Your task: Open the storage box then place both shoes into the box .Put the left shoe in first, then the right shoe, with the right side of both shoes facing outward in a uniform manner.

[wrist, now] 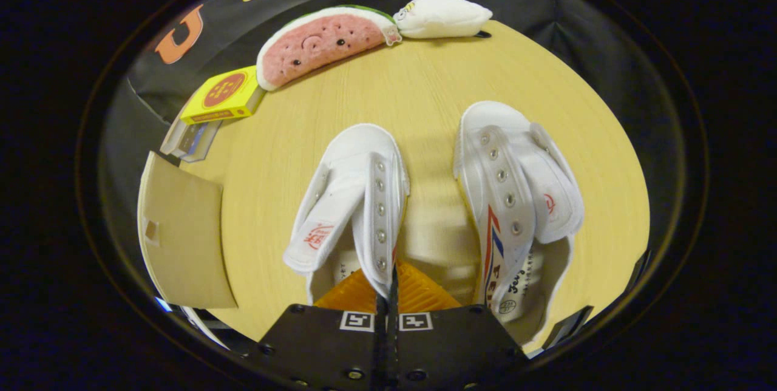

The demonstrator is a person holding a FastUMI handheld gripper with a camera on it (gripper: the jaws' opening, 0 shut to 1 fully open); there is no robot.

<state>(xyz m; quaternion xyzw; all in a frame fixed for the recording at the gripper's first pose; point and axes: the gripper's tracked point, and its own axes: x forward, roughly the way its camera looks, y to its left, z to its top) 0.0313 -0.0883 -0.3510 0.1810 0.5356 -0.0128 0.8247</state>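
Shoes lie side by side on the wooden table (pixel 425 87): the left shoe (pixel 349 203) at lower centre, the right shoe (pixel 516 197) right of it, toes pointing away. The gripper (pixel 388 285) is seen clamped on the left shoe's eyelet flap, its orange fingers (pixel 419 294) pressed together around the fabric edge. A cardboard flap (pixel 182 239), probably the storage box's, shows at lower left. The grip should be kept firm and the shoe lifted straight, so that it is not twisted before being carried toward the box. The tool is held low, aimed forward over the shoe's heel.
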